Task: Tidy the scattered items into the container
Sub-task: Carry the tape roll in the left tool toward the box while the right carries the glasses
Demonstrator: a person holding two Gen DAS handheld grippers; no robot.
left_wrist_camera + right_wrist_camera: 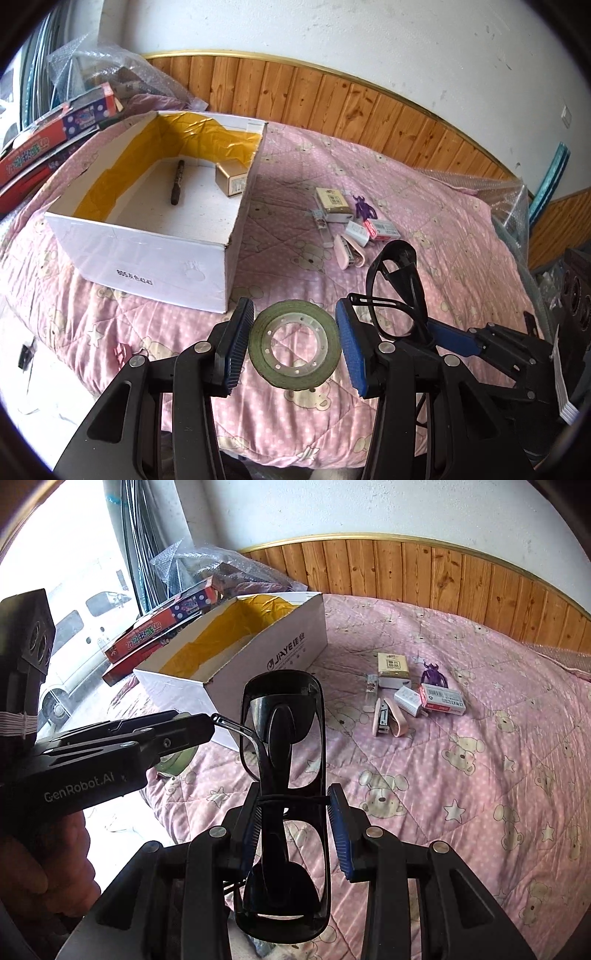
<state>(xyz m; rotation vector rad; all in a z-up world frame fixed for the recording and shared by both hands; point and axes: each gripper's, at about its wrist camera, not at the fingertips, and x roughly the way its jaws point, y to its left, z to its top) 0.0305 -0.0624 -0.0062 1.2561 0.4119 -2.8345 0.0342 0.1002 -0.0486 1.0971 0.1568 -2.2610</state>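
Note:
A white cardboard box (147,254) with a yellow lining stands on the pink quilt and holds a dark marker (176,181) and a gold box (231,179). My left gripper (295,349) is open around a green tape roll (294,345) lying on the quilt; neither pad touches it. My right gripper (293,830) is shut on black glasses (284,760) and holds them above the quilt, right of the left gripper (177,731). The glasses also show in the left wrist view (397,291). The white box shows in the right wrist view (266,657).
A cluster of small items lies on the quilt right of the box: a card box (332,201), a purple toy (364,208), a staple box (380,229), a pink stapler (349,253). Red game boxes (48,144) and bubble wrap lie behind the box. A wood-panelled wall runs behind the bed.

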